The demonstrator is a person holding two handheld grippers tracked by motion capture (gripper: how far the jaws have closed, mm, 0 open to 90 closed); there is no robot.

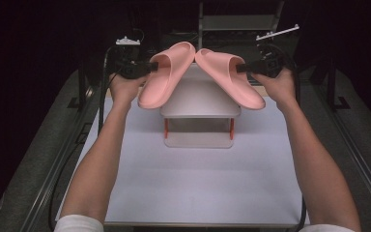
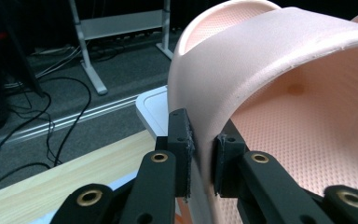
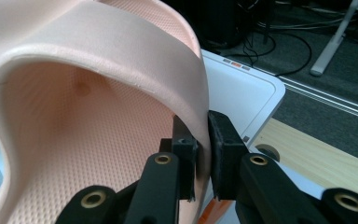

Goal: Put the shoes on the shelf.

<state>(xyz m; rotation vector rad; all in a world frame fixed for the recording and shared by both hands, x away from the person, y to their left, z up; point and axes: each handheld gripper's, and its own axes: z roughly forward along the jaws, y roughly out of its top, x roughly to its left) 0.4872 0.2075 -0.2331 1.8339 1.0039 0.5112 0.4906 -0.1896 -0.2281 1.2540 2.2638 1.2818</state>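
Two pink foam slides held over small white shelf stand (image 1: 200, 99) on counter (image 1: 193, 183).
Left gripper (image 1: 150, 68) fingers (image 2: 181, 140) clamp left pink slide (image 1: 166, 72) strap; right gripper (image 1: 241, 67) fingers (image 3: 223, 140) clamp right pink slide (image 1: 229, 77) strap; toes touching above stand.

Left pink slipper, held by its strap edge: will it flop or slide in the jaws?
The left slipper probably keeps its shape: its strap looks thick and moulded, arching unsupported. The left gripper pinches only the strap's edge, so it may pivot. Its matte, foam-like surface suggests lightness and fair grip.
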